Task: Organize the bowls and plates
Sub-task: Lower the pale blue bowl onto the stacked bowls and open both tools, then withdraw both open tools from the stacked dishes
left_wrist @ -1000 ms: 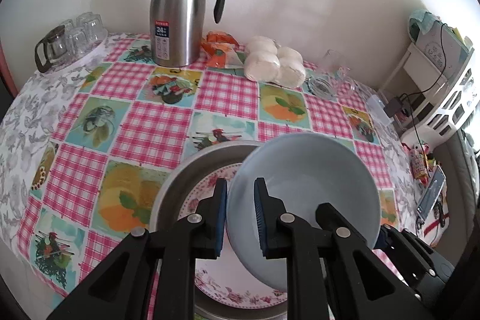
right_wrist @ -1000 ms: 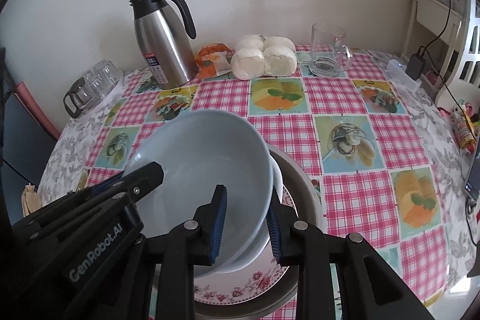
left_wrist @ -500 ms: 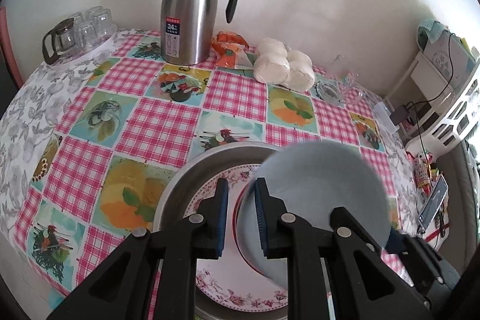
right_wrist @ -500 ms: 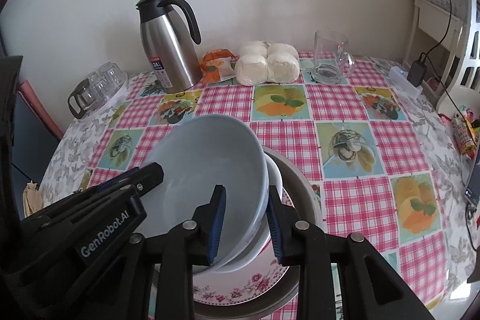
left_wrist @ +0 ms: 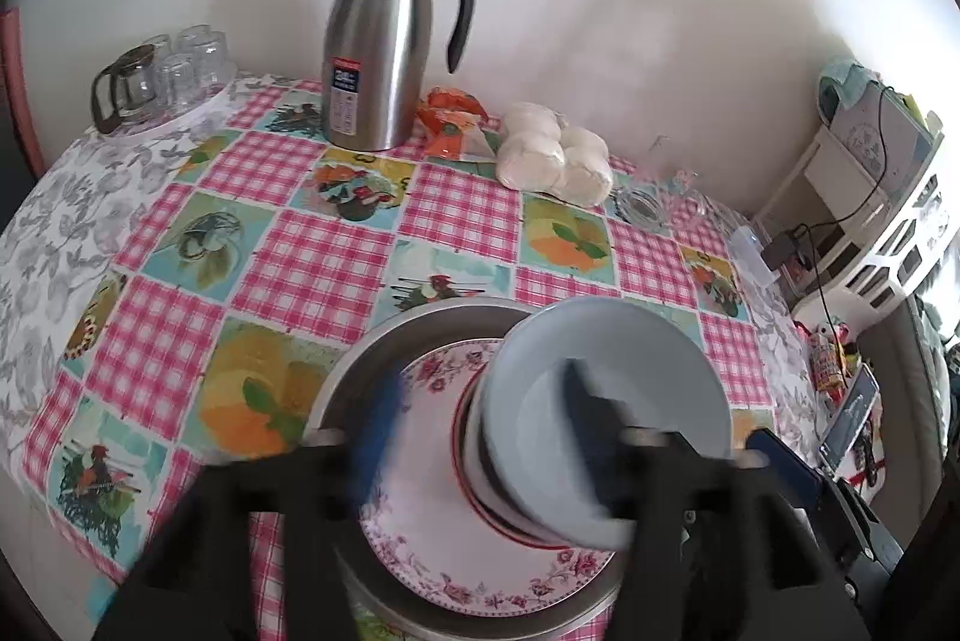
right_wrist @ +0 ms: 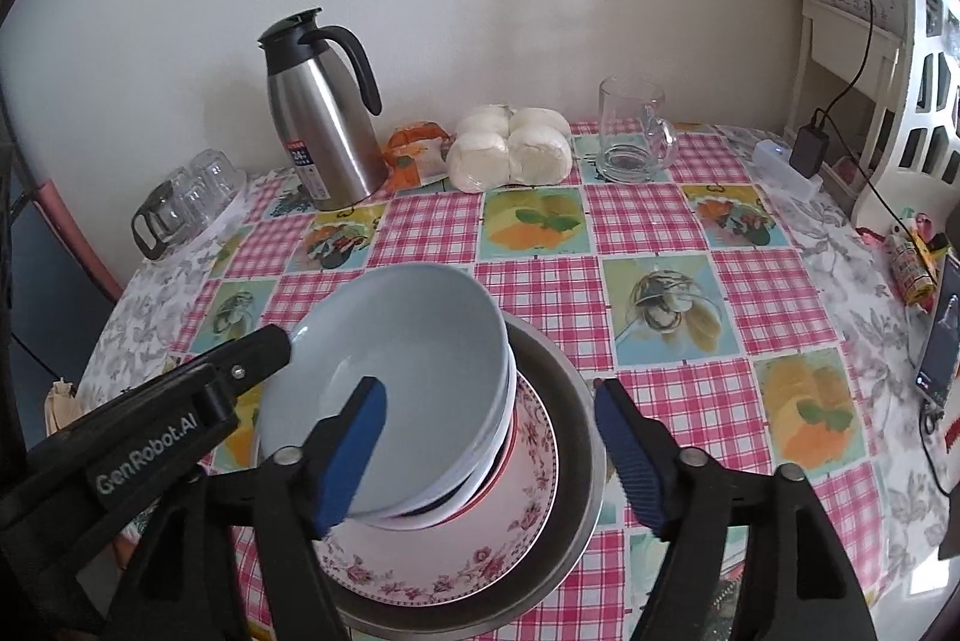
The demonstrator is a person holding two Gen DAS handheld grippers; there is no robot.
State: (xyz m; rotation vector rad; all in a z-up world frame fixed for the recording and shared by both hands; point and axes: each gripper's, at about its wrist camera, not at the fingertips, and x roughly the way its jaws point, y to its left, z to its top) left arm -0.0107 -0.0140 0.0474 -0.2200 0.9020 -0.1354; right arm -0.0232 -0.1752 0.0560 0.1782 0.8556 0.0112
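A pale blue bowl (left_wrist: 606, 401) (right_wrist: 396, 365) sits nested on a short stack of bowls, slightly tilted. The stack stands on a floral plate (left_wrist: 444, 551) (right_wrist: 528, 467) inside a round steel pan (left_wrist: 360, 359) (right_wrist: 576, 401). My left gripper (left_wrist: 480, 437) is blurred and its jaws are opening, with the bowl's left rim between them and neither pad pressing on it. It also shows in the right wrist view as the left gripper (right_wrist: 180, 419). My right gripper (right_wrist: 489, 452) is opening too. One of its fingers hangs over the bowl's inside and the other stands outside, clear of the rim.
A steel thermos jug (right_wrist: 324, 125), wrapped white buns (right_wrist: 510, 149), an orange packet (right_wrist: 414, 149) and a glass mug (right_wrist: 636, 131) line the back of the checked tablecloth. Glass cups and a small pot (right_wrist: 180, 203) sit far left. A shelf with cables (right_wrist: 852, 59) and a phone (right_wrist: 939, 341) are on the right.
Both grippers were shut on the blue bowl's rim and now stand apart from it. The bowl has sunk from a steep tilt onto the stack.
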